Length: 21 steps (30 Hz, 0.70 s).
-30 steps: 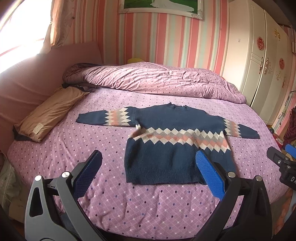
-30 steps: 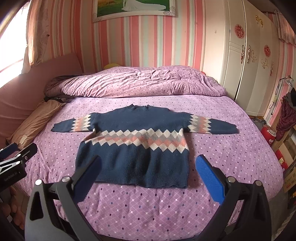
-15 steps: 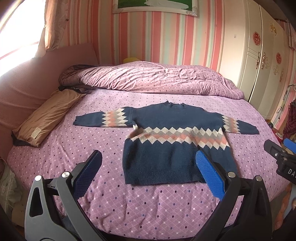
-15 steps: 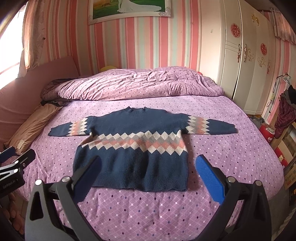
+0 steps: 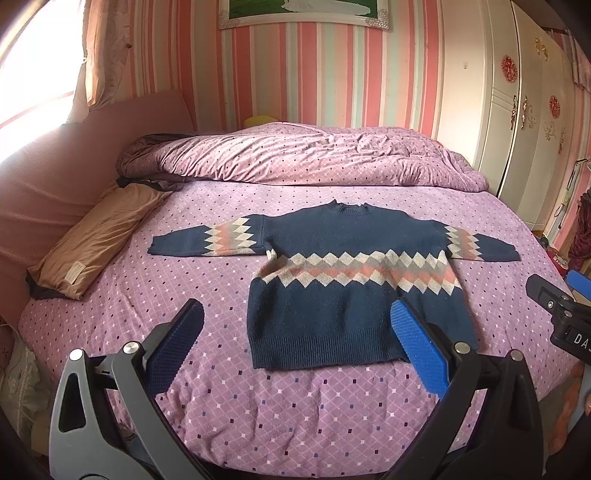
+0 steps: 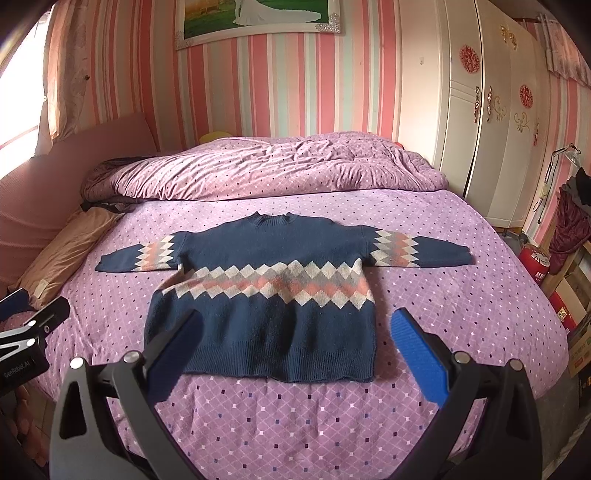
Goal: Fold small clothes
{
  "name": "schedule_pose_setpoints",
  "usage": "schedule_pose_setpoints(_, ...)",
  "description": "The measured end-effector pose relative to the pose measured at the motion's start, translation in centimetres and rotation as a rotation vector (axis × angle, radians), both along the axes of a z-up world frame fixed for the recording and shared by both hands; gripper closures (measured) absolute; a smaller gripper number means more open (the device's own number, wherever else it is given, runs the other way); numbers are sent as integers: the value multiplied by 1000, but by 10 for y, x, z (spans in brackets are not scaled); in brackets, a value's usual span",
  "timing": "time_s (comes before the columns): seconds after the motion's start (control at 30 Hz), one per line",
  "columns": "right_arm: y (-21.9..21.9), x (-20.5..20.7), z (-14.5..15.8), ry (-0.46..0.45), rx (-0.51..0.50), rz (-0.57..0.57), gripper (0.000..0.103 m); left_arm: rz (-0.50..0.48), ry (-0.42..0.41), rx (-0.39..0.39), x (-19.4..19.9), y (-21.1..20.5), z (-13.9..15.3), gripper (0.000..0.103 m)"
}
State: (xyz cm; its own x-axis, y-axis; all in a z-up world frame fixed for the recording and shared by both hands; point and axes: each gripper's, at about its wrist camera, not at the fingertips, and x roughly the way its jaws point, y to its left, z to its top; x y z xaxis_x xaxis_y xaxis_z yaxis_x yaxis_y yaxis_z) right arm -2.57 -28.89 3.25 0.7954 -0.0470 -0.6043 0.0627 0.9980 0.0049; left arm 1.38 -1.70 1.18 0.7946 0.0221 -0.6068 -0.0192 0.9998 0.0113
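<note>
Grippers come first: the left gripper (image 5: 295, 334) and right gripper (image 6: 295, 338) hover spread wide, empty, short of the bed (image 6: 332, 413). Beyond, the sweater (image 6: 266, 291) lies flat, sleeves out, apparently ready for folding. Farthest, the quilt (image 6: 266, 170) is bunched clear.

A home bedroom: a wide bed (image 6: 461, 306) under a purple diamond-print sheet fills the room, a rumpled matching duvet (image 6: 266, 170) heaped at its far side and a tan pillow (image 5: 96, 236) by the padded pink headboard (image 5: 48, 173). Pink striped wallpaper (image 6: 280, 81), a framed picture (image 6: 255, 16) and a white wardrobe (image 6: 495, 122) with ornate handles line the walls.
</note>
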Motion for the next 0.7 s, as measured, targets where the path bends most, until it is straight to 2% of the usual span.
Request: schedule_pose_setpoints(0.7,0,-7,-6,-11,18,7,2,15,6,-2,4,8,-1,3)
